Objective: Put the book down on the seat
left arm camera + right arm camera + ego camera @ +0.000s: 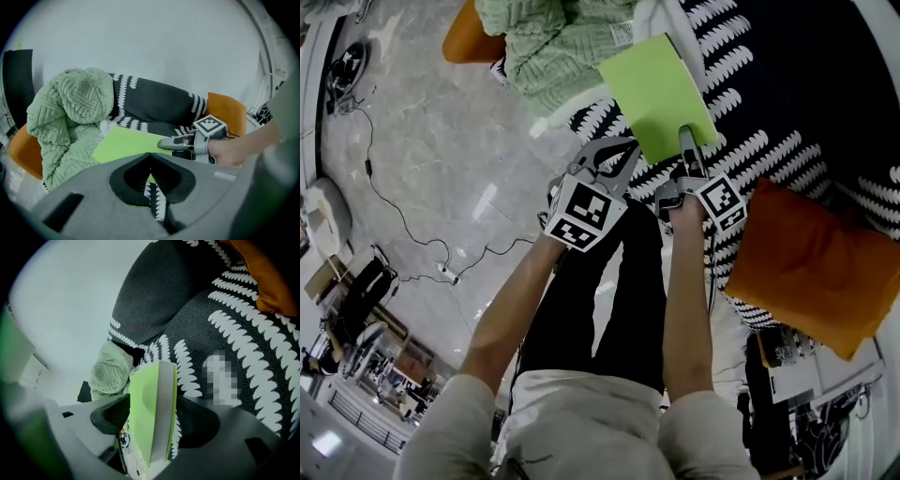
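Note:
The bright green book [656, 94] lies flat on the dark, white-patterned sofa seat [787, 94]. My right gripper [686, 136] is at the book's near edge. In the right gripper view the book [152, 413] stands between its wide jaws, and the pads do not seem to press on it. My left gripper [630, 145] hovers just left of the book's near corner, its fingertips meeting and holding nothing. The left gripper view shows the book [124, 143] ahead of my left gripper [150, 157], with the right gripper [176, 142] resting at its edge.
A pale green knit blanket [553, 47] is heaped on the seat just beyond the book. An orange cushion [811, 262] lies on the seat to the right, and another orange cushion [469, 42] sits at the far left. Cables [412, 234] trail over the marble floor.

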{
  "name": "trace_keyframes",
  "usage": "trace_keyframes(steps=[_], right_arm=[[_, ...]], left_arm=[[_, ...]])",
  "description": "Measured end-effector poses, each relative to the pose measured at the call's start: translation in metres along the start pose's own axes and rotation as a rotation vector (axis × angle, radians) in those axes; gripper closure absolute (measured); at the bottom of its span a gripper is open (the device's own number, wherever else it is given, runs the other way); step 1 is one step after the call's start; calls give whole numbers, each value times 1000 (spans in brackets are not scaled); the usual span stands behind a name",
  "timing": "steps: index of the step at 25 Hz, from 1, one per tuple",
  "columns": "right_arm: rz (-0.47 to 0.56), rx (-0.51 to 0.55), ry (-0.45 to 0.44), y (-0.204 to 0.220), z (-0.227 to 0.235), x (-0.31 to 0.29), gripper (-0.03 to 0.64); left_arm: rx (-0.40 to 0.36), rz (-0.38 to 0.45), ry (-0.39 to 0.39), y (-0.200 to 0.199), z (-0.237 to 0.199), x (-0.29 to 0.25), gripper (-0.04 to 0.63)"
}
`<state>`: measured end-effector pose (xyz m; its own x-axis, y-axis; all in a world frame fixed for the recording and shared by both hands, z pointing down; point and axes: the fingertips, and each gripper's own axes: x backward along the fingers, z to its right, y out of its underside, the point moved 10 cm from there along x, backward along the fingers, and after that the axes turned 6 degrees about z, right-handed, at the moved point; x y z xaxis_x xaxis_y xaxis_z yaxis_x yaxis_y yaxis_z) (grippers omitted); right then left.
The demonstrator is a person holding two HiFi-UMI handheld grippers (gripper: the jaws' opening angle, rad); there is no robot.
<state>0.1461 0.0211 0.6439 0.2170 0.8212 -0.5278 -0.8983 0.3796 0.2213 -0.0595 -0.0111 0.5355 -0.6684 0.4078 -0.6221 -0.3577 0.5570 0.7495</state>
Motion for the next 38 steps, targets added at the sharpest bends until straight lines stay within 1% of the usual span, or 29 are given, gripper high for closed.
trace_keyframes(steps=[3,5,10,14,18,21,23,25,27,29,33,35,38], right_arm=[[11,-13,-3,4,2,4,345],[12,-16,-12,8,3,8,345],[27,9,-14,13,5,28,345],[18,101,-3,11,-2,45,345],[-6,182,1,12,-23,67,345],[-35,262,-9,16,-41,84,345],[-46,303,-17,11,-53,95,345],[-48,304,-20,11,-66,112,346],[-47,273,-29,18,-82,132,346],[-46,278,-51,18,-98,149,347],[-45,395,-111,4,-133,169,347],[-46,467,-134,1,-153,183,347],[-62,583,-159,4,-180,202,347]], left_arm=[[-1,-11,1,5,-1,2,586],[0,-4,10,5,0,5,586],[-10,3,26,9,8,13,586],[5,5,27,7,12,19,586],[35,-24,31,9,18,28,586],[31,-44,30,5,24,40,586],[22,-42,33,-6,32,47,586],[18,-27,49,-21,42,63,586],[38,-13,62,-33,50,87,586],[61,-6,52,-41,58,102,586],[72,22,26,-61,73,115,586],[70,44,22,-71,82,130,586],[64,60,3,-76,91,158,586]])
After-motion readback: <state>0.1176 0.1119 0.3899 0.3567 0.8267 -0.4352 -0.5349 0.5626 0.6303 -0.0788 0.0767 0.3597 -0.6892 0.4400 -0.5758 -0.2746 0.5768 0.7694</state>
